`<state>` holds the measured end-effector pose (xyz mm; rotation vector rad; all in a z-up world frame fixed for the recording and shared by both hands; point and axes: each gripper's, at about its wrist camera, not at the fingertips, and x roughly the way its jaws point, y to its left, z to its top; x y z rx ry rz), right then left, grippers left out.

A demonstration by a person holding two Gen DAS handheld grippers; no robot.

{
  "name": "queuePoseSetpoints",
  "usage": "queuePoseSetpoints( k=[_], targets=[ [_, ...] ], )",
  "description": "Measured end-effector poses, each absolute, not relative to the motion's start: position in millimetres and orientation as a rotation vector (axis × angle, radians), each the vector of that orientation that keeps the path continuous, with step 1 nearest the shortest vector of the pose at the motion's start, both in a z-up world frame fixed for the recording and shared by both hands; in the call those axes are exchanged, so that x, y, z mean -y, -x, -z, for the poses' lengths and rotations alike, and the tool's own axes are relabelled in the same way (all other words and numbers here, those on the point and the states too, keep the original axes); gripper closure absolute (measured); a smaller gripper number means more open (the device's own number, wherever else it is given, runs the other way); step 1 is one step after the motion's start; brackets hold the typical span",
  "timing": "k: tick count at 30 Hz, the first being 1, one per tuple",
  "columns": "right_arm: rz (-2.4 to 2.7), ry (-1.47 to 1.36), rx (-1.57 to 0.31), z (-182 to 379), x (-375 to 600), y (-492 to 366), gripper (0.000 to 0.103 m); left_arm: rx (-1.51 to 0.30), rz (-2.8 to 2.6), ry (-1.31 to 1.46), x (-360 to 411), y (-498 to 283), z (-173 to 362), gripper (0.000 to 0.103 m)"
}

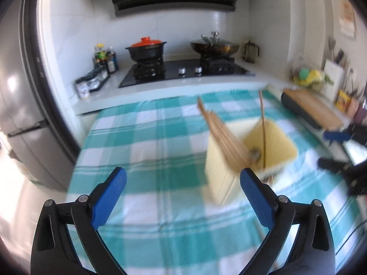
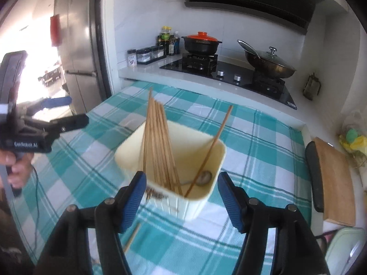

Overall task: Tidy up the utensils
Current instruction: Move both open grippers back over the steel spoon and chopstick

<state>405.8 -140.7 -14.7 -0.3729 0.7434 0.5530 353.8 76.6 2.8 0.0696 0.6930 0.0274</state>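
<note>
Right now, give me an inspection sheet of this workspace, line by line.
Surface: teal-and-white checked cloth covers the table.
Job's things: cream holder upright, holding a chopstick bundle, one separate chopstick and a metal spoon; loose chopstick lies on the cloth by the holder.
Clutter: wooden cutting board at the table's right side.
Grippers: left gripper open, empty; right gripper open, empty, near the holder.
Cables: thin cable under the left gripper.
Surroundings: stove, red-lidded pot, lidded wok, fridge.
</note>
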Motion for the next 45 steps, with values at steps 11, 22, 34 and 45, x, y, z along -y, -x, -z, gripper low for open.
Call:
queuePoseSetpoints(
  k=[11,22,34,45],
  targets=[
    [-0.371,0.412,-0.803,57,221,-261,0.037,-0.814,-0.06,-0.016,-71,-221,60,0.003],
    [-0.236,0.112,-0.74,99,257,-201,0.037,-0.823,0.022,0.032,-40,-191,95,0.003],
    [-0.179,0.077,-0.767,125,264,-197,0.037,-0.837,0.161,-0.074,8,-198,118,0.004],
    [-0.219,0.084,-0.778,129,246,-197,0.037,-0.902,0.214,-0.191,36,-256,149,0.004]
  ],
)
